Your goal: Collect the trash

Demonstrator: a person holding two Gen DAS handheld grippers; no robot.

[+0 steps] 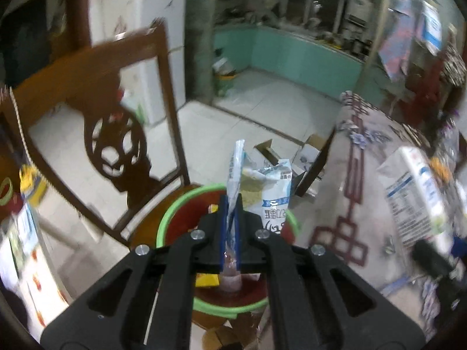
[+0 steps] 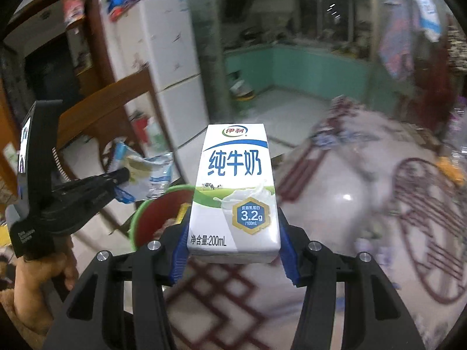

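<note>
Pale floor tiles (image 1: 204,134) and a carved wooden chair (image 1: 96,108) are filling the blurred background as I am working over a patterned desk (image 2: 335,204). My left gripper (image 1: 230,213) is pinching a flattened milk pouch (image 1: 262,186) with its fingers closed tight on the wrapper's edge, holding it directly above the green-rimmed bin (image 1: 172,213), which is standing beside the chair. My right gripper (image 2: 233,245) is clamping an upright white milk carton (image 2: 235,192) between its blue-padded fingers (image 2: 179,248), carrying it above the desk, just to the right of the bin. Scraps of trash, one yellow, are lying inside the bin's red interior.
</note>
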